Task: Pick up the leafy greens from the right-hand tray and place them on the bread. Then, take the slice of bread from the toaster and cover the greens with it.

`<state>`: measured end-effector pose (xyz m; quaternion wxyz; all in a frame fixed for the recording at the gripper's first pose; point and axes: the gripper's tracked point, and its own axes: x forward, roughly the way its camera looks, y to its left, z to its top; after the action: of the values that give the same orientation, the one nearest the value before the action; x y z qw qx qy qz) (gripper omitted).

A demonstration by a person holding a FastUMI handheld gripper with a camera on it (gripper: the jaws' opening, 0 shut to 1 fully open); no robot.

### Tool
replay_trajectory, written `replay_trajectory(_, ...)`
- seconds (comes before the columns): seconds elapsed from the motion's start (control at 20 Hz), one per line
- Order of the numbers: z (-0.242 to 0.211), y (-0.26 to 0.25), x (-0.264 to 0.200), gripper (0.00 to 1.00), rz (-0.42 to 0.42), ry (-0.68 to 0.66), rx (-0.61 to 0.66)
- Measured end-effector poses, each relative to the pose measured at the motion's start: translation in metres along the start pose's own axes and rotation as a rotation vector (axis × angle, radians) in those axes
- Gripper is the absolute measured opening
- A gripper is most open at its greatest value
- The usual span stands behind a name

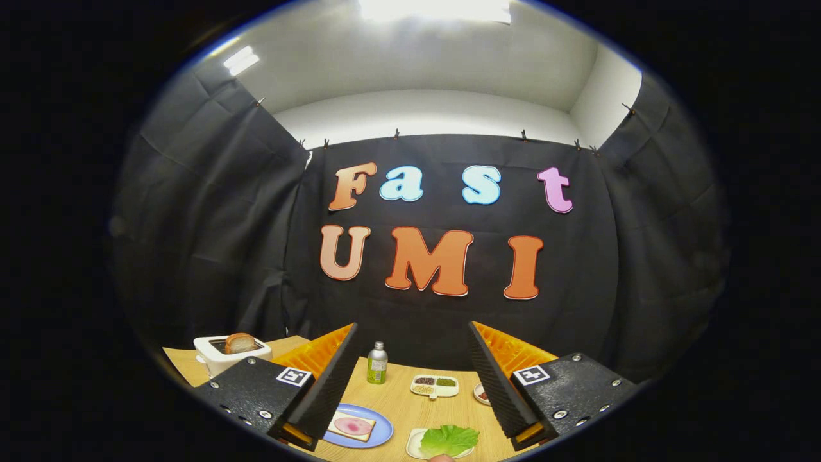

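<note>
My gripper (410,337) hangs high above the wooden table (401,404), fingers wide open with nothing between them. Below and between the fingers lies a green leafy lettuce (449,439) on a white tray (414,444). To its left, next to the left finger, a blue plate (381,431) holds a slice of bread (351,426) with a pink round of meat on it. A white toaster (221,356) stands at the table's far left, beyond the left finger, with a slice of bread (239,342) sticking up out of it.
A small green bottle with a silver cap (377,363) stands at the back middle of the table. Right of it is a white divided dish (435,385) with seeds and green bits. A small dish (481,393) peeks out by the right finger.
</note>
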<state>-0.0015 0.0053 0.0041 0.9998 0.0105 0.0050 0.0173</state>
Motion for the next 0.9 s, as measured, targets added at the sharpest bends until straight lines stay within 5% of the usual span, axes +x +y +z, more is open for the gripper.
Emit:
replay_trajectory(0.5, -0.039, -0.018, 0.018, 0.98, 0.01, 0.119, 0.033)
replay_trajectory(0.9, -0.1, -0.025, 0.039, 0.99, 0.036, 0.38, 0.118)
